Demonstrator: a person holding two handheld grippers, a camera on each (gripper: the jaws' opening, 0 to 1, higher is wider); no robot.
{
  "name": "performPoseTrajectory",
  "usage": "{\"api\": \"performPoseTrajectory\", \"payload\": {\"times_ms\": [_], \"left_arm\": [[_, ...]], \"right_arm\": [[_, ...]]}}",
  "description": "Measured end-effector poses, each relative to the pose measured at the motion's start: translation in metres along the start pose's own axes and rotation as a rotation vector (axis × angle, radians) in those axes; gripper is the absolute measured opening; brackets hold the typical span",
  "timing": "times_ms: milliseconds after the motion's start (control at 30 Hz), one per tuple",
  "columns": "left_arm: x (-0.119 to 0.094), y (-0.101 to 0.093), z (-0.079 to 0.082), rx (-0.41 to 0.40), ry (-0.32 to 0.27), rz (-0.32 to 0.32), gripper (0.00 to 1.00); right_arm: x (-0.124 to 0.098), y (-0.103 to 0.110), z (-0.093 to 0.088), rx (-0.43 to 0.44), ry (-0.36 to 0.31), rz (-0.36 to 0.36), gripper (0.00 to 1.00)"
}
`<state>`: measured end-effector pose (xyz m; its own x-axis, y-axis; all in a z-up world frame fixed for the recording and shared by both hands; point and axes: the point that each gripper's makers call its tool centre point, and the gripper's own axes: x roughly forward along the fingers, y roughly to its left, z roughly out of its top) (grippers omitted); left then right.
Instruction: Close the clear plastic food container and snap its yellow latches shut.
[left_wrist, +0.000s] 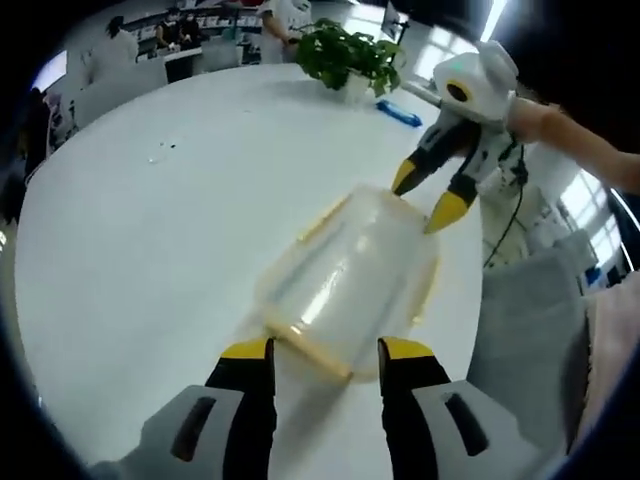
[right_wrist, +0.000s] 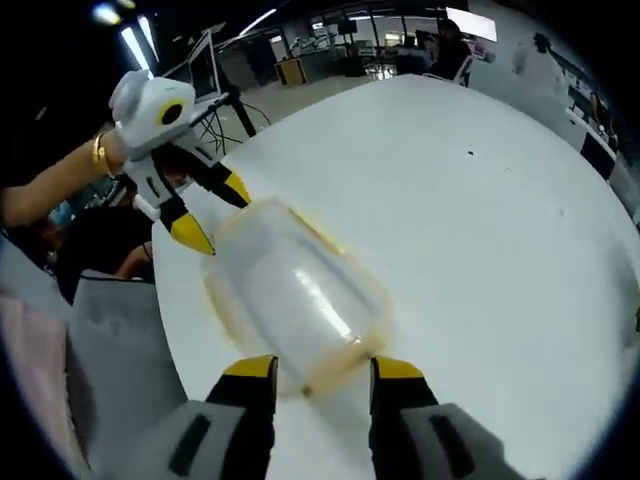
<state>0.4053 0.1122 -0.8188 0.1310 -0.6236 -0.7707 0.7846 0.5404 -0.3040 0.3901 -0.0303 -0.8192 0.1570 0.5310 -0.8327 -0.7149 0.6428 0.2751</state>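
Observation:
A clear plastic food container (left_wrist: 345, 280) with pale yellow latches along its rim lies on the white table (left_wrist: 150, 220), blurred, with its lid seemingly resting on top. My left gripper (left_wrist: 325, 352) stands open, its yellow tips on either side of the container's near end. My right gripper (left_wrist: 425, 195) is open at the far end, with its tips at the container's edge. In the right gripper view the container (right_wrist: 295, 300) lies just beyond my right gripper (right_wrist: 322, 368), and my left gripper (right_wrist: 213, 212) is open at its opposite end. I cannot tell whether any latch is snapped.
A potted plant (left_wrist: 345, 55) and a blue object (left_wrist: 398, 112) sit at the table's far edge. A grey chair (left_wrist: 530, 320) stands close to the table edge beside the container, also in the right gripper view (right_wrist: 110, 340). People stand in the background.

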Motion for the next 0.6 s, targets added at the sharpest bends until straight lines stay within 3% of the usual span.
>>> {"api": "performPoseTrajectory", "payload": {"times_ms": [267,333,367,533,567,600], "left_arm": [[0.0004,-0.0032,-0.0033,-0.07,-0.012,-0.016,0.36],[0.0034,-0.0032,-0.0013,-0.148,-0.029,0.01,0.35],[0.0047,-0.0043,-0.0016,-0.176,-0.024,0.009,0.35],[0.0048,-0.005,-0.0033,-0.157,0.009,-0.033,0.34],[0.0055,-0.0071,-0.003,-0.16,0.012,-0.051,0.32],[-0.0032,-0.0082,-0.0076,-0.174,0.055,-0.073,0.32]], "right_arm": [[0.0029,-0.0015,0.0002,0.068,0.013,0.03,0.34],[0.004,0.0,0.0007,0.084,0.02,0.03,0.33],[0.0043,0.0002,0.0008,0.094,0.024,0.029,0.33],[0.0061,0.0014,0.0025,0.107,0.059,0.027,0.31],[0.0079,0.0041,0.0071,0.096,0.033,0.051,0.3],[0.0039,0.0018,-0.0005,0.171,0.07,0.038,0.3]]}}
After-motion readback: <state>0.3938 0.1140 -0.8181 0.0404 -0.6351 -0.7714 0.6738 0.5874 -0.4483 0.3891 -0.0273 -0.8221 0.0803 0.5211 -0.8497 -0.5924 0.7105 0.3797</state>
